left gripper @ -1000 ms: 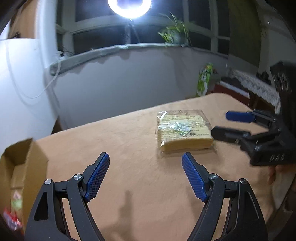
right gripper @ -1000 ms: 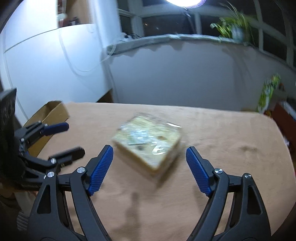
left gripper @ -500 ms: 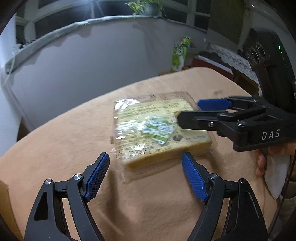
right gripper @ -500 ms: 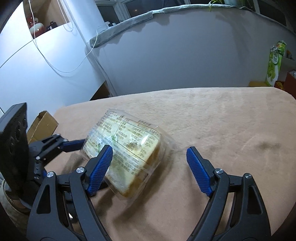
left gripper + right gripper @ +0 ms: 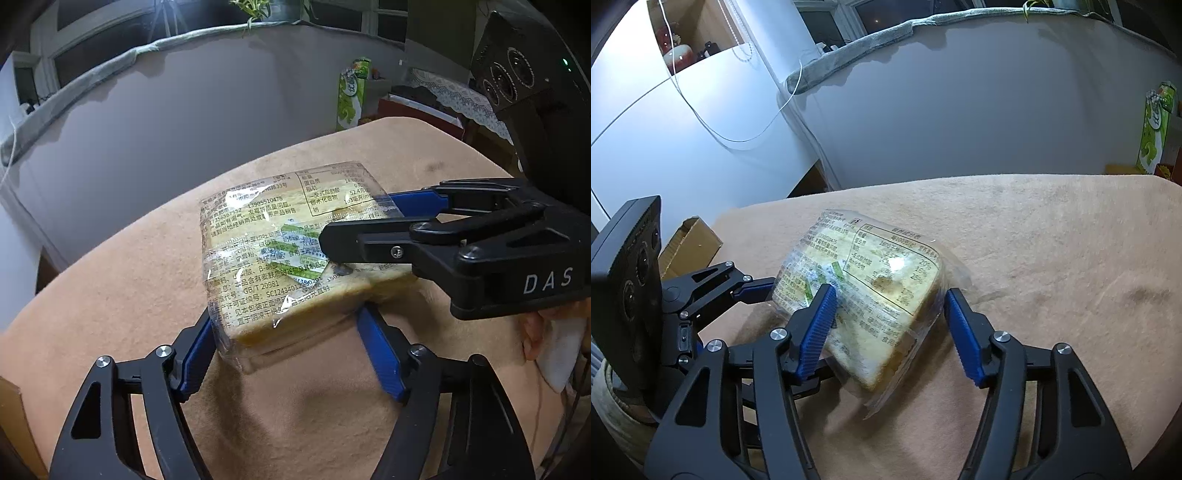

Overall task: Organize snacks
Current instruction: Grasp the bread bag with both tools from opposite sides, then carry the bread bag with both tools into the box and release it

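Observation:
A clear-wrapped pack of sliced bread [image 5: 280,258] with printed text lies on the tan-covered table [image 5: 110,295]. My left gripper [image 5: 284,354] straddles its near end, jaws open with one pad at each side. My right gripper [image 5: 890,325] straddles the pack's other end [image 5: 871,295] from the right, jaws also open; the left pad sits over the top face, the right pad beside the edge. In the left wrist view the right gripper's fingers [image 5: 362,240] reach over the pack. The pack looks tilted.
A cardboard box [image 5: 690,247] stands at the table's left edge, behind the left gripper. A green-and-white bag [image 5: 351,96] leans beyond the table's far right. A grey wall runs behind the table. The table's right edge is close in the right wrist view.
Both grippers have moved forward onto the bread pack from opposite sides and now straddle it. The pack has shifted and tilted between them.

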The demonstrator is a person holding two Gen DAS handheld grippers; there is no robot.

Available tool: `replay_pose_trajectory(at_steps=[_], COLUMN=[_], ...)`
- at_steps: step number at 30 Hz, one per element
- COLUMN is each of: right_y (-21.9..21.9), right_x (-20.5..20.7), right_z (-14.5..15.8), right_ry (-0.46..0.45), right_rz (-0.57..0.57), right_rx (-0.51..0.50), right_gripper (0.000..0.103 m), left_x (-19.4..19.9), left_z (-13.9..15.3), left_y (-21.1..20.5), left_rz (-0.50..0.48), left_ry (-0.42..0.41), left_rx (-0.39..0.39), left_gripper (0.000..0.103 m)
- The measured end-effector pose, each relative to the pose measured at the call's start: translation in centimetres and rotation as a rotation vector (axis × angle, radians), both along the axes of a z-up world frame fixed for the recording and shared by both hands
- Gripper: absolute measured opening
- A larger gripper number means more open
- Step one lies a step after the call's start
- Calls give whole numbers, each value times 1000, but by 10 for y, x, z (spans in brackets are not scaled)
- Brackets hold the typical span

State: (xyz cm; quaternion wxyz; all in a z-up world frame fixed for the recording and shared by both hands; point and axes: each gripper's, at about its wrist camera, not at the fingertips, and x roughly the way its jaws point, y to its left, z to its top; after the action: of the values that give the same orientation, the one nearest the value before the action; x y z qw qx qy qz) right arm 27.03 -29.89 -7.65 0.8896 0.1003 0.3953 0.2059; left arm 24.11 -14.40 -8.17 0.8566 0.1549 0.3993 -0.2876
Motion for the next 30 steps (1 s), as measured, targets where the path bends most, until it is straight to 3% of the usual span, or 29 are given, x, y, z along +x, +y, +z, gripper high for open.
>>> replay_pose_trajectory(at_steps=[4, 10, 15, 30], right_y=[8, 18, 37, 143], right_x=[-19, -59, -88, -129], right_z=[14, 33, 47, 100], right_ry=[-44, -83, -108, -222], right_rz=[-14, -10, 19, 169], right_rx=[-51, -56, -69, -133], right_gripper=[63, 63, 63, 63], left_x=[-18, -52, -81, -131], left_z=[8, 21, 31, 72], left_y=[-2, 15, 30, 113], left_rz=[21, 60, 92, 228], left_ry=[-78, -77, -89, -187], left_rx=[26, -69, -99, -172], left_gripper=[72, 72, 72, 72])
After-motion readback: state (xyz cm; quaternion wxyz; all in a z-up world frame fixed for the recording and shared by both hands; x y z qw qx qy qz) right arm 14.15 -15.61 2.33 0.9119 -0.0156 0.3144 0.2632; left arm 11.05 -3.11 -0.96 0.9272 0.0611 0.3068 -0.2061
